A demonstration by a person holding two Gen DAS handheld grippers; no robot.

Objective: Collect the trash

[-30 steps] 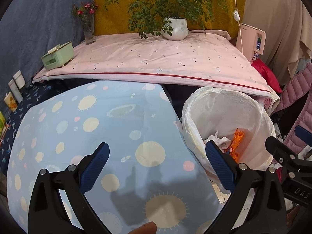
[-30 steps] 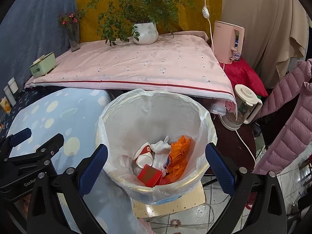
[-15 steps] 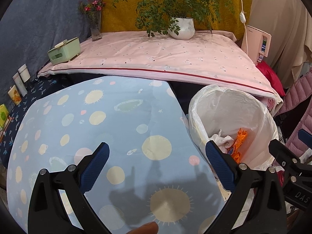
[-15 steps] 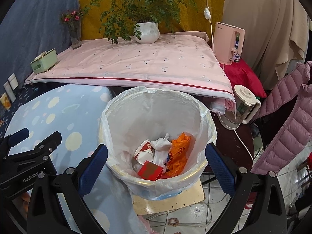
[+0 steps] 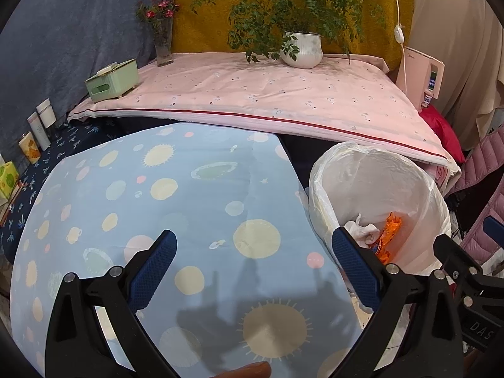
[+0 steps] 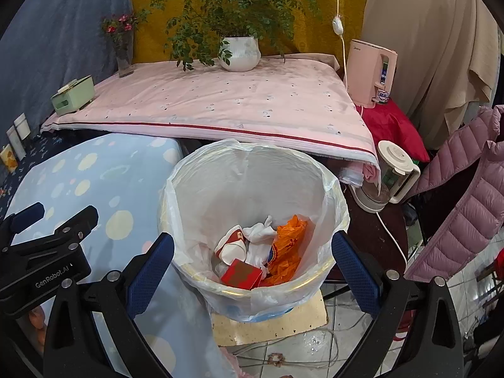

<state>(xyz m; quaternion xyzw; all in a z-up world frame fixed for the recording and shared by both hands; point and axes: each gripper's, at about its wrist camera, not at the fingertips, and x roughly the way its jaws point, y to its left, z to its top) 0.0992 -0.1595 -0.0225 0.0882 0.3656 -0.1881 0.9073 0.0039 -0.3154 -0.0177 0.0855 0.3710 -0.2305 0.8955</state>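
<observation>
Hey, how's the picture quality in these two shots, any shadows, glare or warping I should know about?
Left wrist view: strong fisheye bending with dark corners; the left gripper throws a soft grey shadow on the blue dotted cloth; focus is sharp. Right wrist view: same warping; the white bin liner is bright but not blown out, and the trash inside is clear between the right gripper and its open jaws.

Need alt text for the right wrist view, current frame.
The open right gripper hangs above a white plastic-lined trash bin holding a red carton, crumpled white tissue and an orange wrapper. Left of the bin lie a light blue dotted tablecloth and the black left gripper; behind is a pink-covered table.
</observation>
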